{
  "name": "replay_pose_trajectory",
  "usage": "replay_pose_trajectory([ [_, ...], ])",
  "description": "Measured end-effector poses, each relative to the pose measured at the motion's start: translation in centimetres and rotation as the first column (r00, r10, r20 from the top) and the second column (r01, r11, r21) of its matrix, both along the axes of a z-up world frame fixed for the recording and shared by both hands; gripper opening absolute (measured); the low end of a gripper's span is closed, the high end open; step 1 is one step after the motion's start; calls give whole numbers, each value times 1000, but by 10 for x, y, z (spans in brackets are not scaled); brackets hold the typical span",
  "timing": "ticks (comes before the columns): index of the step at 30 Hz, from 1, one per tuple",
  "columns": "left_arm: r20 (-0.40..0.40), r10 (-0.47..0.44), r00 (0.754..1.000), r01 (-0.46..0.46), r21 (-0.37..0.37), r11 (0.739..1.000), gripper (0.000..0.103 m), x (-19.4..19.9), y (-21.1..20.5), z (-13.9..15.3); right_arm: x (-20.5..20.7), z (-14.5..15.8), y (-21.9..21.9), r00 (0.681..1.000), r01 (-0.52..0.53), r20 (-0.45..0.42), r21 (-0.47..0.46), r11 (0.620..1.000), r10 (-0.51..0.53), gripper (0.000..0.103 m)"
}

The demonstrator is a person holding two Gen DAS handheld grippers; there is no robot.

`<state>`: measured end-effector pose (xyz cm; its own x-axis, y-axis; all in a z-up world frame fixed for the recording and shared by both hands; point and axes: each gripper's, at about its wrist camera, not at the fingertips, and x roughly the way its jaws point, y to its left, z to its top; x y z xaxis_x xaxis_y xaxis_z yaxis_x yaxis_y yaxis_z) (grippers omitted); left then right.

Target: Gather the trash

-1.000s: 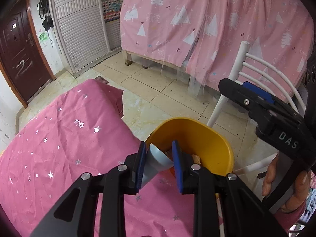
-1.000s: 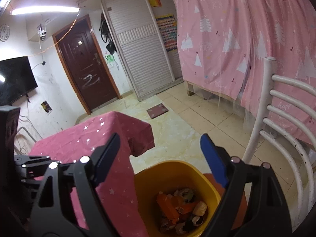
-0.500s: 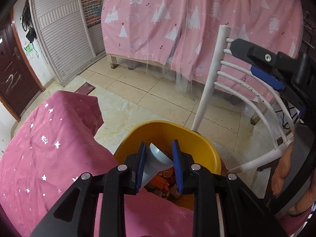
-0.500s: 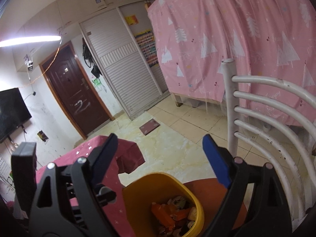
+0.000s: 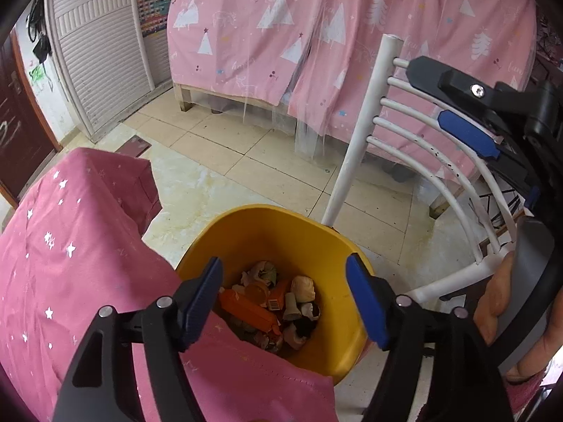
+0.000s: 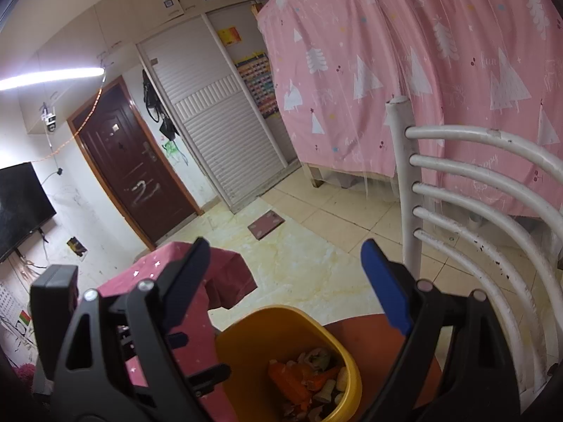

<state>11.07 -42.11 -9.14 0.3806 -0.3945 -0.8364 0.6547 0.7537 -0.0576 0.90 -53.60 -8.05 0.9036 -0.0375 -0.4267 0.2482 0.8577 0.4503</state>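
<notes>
Pink tree-print curtains (image 5: 316, 45) fill the top of your left wrist view, with the yellow bin (image 5: 316, 235) of trash (image 5: 274, 302) at lower centre beside the pink starred cloth (image 5: 70, 246). Your left gripper (image 5: 285, 299) has just been opening above the bin, nothing between its jaws; your right gripper (image 6: 281, 277) is spread wide and empty too, the bin low in its frame.

bin (image 6: 337, 383): lower part cut off | chair (image 6: 492, 218): right side cropped

A round yellow plastic bin (image 5: 318, 246) stands upright and open on the tiled floor, tucked against the edge of a pink star-print cloth. Its bottom holds a loose heap of mixed trash (image 5: 274, 306): a flat orange carton, crumpled paper wads, pale scraps and dark bits.
</notes>
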Motion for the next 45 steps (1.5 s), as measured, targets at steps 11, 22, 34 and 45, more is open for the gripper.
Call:
replay_pose_trajectory([
  [11,4,86,996,-85,-100,991,76,-7,62,10,11,1,23,999,-51,-16,-37,998,50,86],
  [22,117,277,954,-253,-185,949,88,-1,149,37,16,23,78,990,-141,15,-121,983,144,93],
  [34,246,454,856,-415,-197,888,94,-9,236,51,33,30,178,943,-317,48,-179,931,330,97],
  [45,373,639,673,-648,-119,752,94,-10,326,54,45,38,271,886,-438,70,-204,876,459,97],
])
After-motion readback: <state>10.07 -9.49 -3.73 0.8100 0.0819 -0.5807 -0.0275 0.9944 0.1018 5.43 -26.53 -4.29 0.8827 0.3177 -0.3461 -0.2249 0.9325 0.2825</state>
